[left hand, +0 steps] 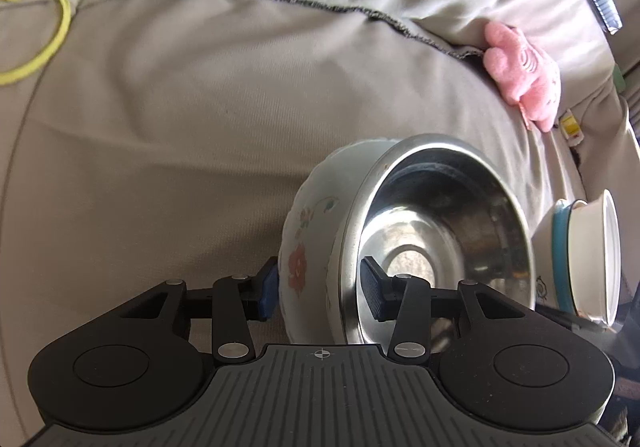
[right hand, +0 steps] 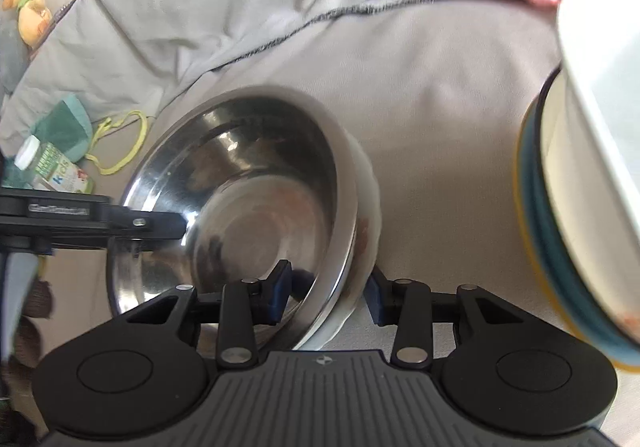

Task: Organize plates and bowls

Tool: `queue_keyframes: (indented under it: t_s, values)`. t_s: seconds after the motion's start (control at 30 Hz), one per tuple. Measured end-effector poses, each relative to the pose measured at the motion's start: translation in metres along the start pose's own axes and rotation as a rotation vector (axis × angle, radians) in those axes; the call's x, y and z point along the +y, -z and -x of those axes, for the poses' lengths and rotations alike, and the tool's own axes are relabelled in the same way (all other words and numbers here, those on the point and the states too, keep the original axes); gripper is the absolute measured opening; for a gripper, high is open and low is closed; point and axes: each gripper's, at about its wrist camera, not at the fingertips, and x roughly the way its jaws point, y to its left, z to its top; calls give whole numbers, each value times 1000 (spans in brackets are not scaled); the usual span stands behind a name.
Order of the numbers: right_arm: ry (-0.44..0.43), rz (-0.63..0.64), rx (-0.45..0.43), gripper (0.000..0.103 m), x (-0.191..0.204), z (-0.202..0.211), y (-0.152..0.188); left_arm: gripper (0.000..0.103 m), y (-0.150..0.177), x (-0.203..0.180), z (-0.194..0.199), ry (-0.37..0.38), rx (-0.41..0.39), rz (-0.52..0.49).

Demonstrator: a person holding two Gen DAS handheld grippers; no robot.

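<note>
A steel bowl [left hand: 440, 231] sits nested inside a white floral ceramic bowl [left hand: 312, 223], both tipped on a beige fabric surface [left hand: 180, 127]. My left gripper [left hand: 320, 291] straddles their near rim. One pad is outside on the floral wall, the other is inside the steel bowl, and both press on the walls. From the opposite side, my right gripper [right hand: 328, 295] clamps the same pair: steel bowl [right hand: 256, 199], white bowl [right hand: 368, 207]. A left gripper finger [right hand: 160, 223] reaches the steel rim in the right wrist view. A second stack of white and blue-rimmed bowls [left hand: 580, 255] [right hand: 568, 199] stands to the right.
A pink plush toy [left hand: 520, 71] lies by a dark-stitched seam behind the bowls. A yellow cord [left hand: 40, 47] loops at far left. In the right wrist view a labelled bottle [right hand: 56, 167], a green pouch [right hand: 64, 127] and a small plush toy [right hand: 28, 7] lie at left.
</note>
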Motion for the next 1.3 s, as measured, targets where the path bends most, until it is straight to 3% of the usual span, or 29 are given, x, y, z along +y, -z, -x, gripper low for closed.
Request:
queue_keyframes:
  t_s: [0.13,0.23,0.43,0.5,0.57,0.63,0.7,0.8,0.93,1.13,1.2,1.3]
  values:
    - [88,119,-70,39,14,30,-1,45,5,-10,39,-48,-99,-30]
    - [97,183,-138,39,17,64,-1,44,12,-25,83,-40,-273,-50]
    - [153,181,-325,39,4,154,-16,35,28,-82,162,288,-678,-160]
    - [198,166,-372,40,-5,178,-20,34,34,-109,170,358,-754,-210]
    - [255,143,-404,40,-18,197,-24,32,36,-136,162,416,-733,-267]
    - [298,109,-417,41,-36,211,-25,23,30,-162,141,480,-606,-312]
    - [332,70,-414,41,-55,220,-21,21,28,-188,111,540,-452,-340]
    - [357,20,-378,41,-86,224,-16,17,31,-219,73,531,-372,-386]
    - [352,-21,-350,41,-121,218,-8,17,38,-236,50,400,-399,-402]
    - [236,-59,-423,41,-170,206,-1,18,64,-217,51,371,-560,-383]
    - [225,-72,-441,41,-184,196,1,18,73,-216,45,321,-596,-340]
    - [236,-76,-451,41,-195,180,6,18,81,-217,24,274,-584,-237]
